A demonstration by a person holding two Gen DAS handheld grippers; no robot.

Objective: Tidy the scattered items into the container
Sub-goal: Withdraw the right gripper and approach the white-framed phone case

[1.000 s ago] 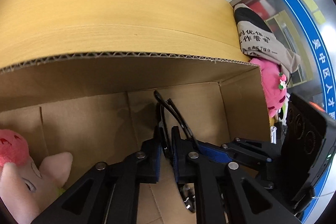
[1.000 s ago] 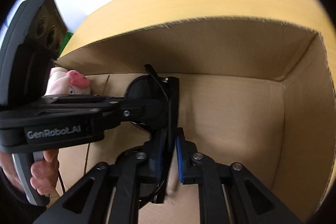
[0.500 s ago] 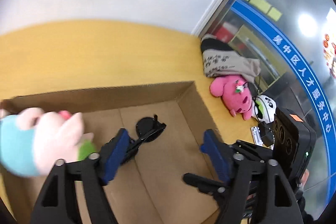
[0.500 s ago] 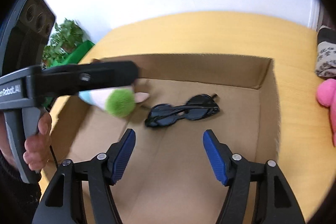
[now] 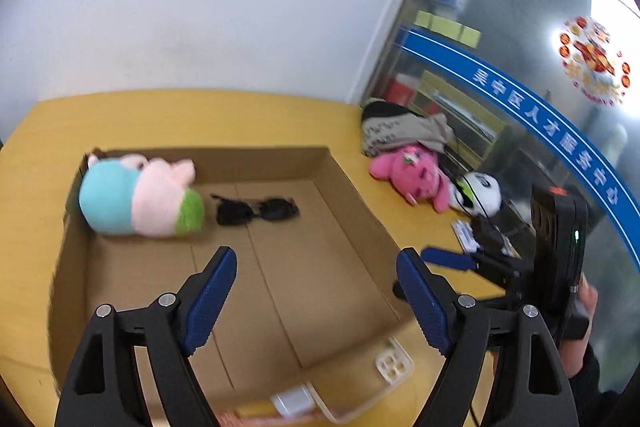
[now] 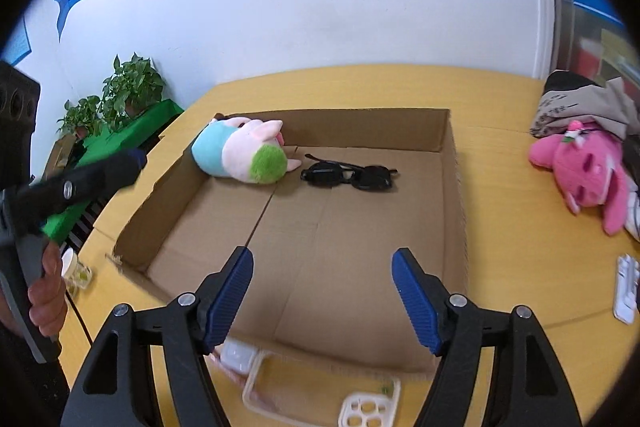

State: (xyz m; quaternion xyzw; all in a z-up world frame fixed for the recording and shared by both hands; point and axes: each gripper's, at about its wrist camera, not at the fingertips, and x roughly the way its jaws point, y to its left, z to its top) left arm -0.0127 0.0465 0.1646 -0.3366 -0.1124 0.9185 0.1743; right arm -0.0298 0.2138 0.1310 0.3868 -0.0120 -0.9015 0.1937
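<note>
Beside the cardboard box (image 6: 454, 187), both hand-held grippers, left (image 5: 316, 291) and right (image 6: 322, 293), are opening empty; reaching the pink plush (image 6: 580, 175) could snag neighbouring cables.

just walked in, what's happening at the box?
A person holds a pair of tongs in each hand above the cardboard box on the yellow table. Both the left tongs and right tongs are opening, with nothing between them. The sunglasses and a pastel plush lie inside the box. A pink plush and a clear phone case still lie outside on the table.
</note>
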